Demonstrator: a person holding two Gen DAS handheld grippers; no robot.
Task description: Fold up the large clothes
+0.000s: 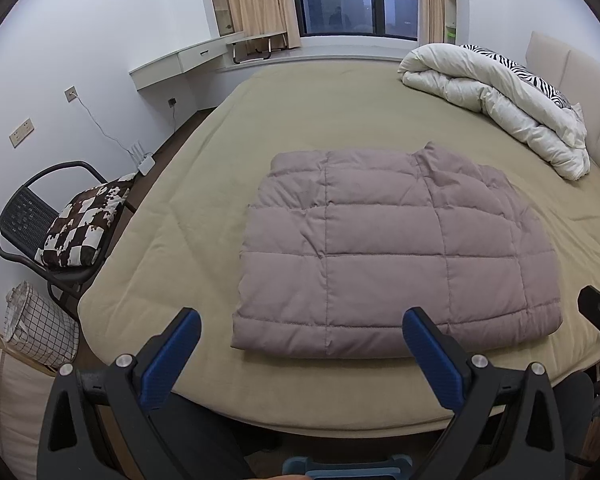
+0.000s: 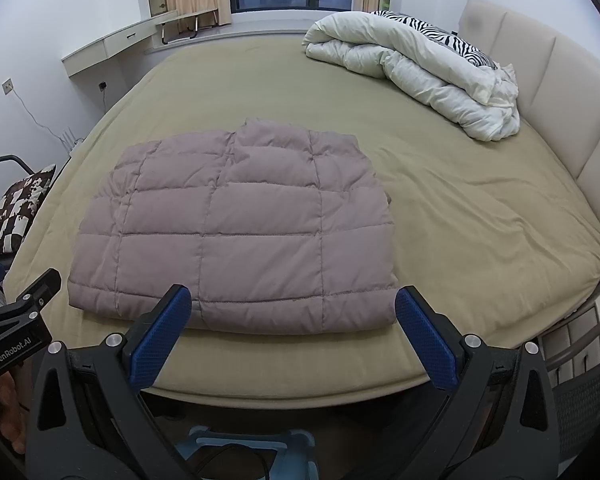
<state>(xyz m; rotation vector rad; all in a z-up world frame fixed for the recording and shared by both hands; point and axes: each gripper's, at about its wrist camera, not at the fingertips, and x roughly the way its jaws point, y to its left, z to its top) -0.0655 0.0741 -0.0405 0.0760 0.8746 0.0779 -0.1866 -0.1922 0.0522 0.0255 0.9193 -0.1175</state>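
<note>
puffer jacket (image 1: 392,252) lies folded square just ahead of both tongs — left gripper (image 1: 300,330) and right gripper (image 2: 292,306) apart, empty — folding looks nearly done.

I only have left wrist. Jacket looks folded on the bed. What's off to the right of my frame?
Observer: Right wrist view shows the padded headboard in full, running along the bed on that side.
Operator: Right gripper state?
Observer: The right gripper is open and holds nothing, with the puffer jacket near edge between its fingers.
Operator: Anything low on the right?
Observer: A mesh chair stands by the bed's near right corner.
</note>
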